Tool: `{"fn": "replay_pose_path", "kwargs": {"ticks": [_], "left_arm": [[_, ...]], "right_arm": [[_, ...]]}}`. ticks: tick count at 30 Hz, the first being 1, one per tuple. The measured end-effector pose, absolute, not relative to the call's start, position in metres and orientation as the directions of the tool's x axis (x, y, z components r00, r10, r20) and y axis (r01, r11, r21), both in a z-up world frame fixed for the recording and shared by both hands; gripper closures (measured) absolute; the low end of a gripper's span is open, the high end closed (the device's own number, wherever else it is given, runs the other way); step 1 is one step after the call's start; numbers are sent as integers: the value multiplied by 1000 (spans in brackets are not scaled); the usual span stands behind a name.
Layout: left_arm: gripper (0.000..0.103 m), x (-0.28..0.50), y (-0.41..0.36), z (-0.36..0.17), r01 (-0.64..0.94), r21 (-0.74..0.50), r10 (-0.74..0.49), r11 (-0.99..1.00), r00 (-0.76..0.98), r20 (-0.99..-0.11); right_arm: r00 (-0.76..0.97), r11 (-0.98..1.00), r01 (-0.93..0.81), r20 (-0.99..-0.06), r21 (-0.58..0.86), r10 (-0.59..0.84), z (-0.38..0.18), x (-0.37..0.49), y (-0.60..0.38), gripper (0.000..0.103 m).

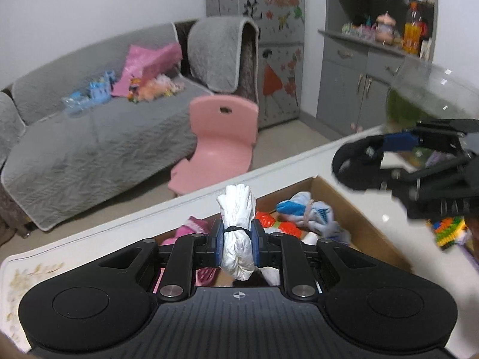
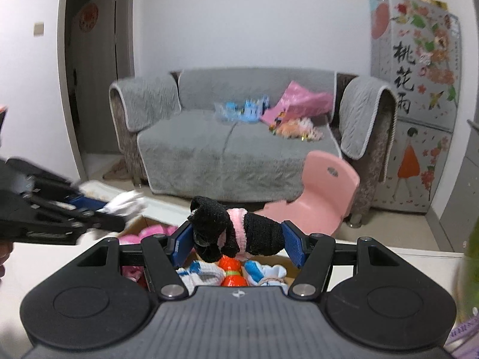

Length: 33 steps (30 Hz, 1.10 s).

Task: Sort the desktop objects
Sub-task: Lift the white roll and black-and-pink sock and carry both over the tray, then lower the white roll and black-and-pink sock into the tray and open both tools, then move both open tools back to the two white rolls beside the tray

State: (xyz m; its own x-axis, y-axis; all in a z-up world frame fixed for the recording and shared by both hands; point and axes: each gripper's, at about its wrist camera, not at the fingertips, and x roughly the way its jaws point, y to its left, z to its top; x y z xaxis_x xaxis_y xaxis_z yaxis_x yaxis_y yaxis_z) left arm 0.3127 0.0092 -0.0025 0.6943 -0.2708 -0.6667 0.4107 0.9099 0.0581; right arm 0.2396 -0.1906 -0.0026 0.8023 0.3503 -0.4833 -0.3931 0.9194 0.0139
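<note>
My left gripper (image 1: 237, 236) is shut on a white rolled bundle (image 1: 238, 209) tied with a black band, held above the cardboard box (image 1: 356, 212). The box holds blue-and-white socks (image 1: 311, 212), an orange item (image 1: 281, 224) and a pink sock (image 1: 193, 227). My right gripper (image 2: 236, 239) is shut on a black sock bundle with a pink band (image 2: 236, 230), over the same box (image 2: 136, 223). In the left wrist view the right gripper (image 1: 398, 143) appears at the right with the black bundle (image 1: 356, 164). In the right wrist view the left gripper (image 2: 98, 206) and white bundle (image 2: 125, 203) come in from the left.
The box sits on a white table (image 1: 380, 206) whose far edge faces a pink chair (image 1: 223, 140) and a grey sofa (image 2: 227, 149). A glass bowl with green contents (image 1: 419, 95) stands at the table's right. Colourful building blocks (image 1: 449, 230) lie right of the box.
</note>
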Motion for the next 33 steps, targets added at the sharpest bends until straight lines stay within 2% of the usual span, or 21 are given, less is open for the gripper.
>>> {"fn": "replay_pose_path", "kwargs": {"ticks": [9, 19, 22, 24, 26, 27, 29, 33], "left_arm": [[80, 363, -14, -63, 413, 48, -244, 909, 622, -744], [78, 371, -16, -72, 406, 49, -239, 912, 626, -743], [72, 366, -18, -71, 400, 79, -221, 913, 649, -728], [59, 357, -20, -68, 385, 121, -198, 915, 690, -696], [31, 345, -22, -64, 363, 176, -166, 915, 736, -656], [26, 337, -23, -61, 347, 213, -145, 914, 766, -626], [20, 325, -21, -55, 334, 231, -141, 914, 795, -590], [19, 298, -10, -38, 316, 197, -156, 928, 810, -565]], "right_arm": [[729, 921, -389, -609, 7, 312, -63, 275, -174, 44], [707, 926, -378, -650, -14, 279, -84, 279, -170, 44], [709, 926, -376, -650, -20, 274, -83, 276, -168, 43], [710, 926, -377, -648, -20, 275, -84, 277, -167, 41], [717, 927, -374, -641, -24, 273, -82, 275, -169, 41], [723, 928, -372, -635, -25, 273, -81, 274, -170, 40], [735, 929, -369, -618, -22, 277, -76, 267, -173, 38], [757, 929, -370, -583, -8, 296, -61, 247, -180, 37]]}}
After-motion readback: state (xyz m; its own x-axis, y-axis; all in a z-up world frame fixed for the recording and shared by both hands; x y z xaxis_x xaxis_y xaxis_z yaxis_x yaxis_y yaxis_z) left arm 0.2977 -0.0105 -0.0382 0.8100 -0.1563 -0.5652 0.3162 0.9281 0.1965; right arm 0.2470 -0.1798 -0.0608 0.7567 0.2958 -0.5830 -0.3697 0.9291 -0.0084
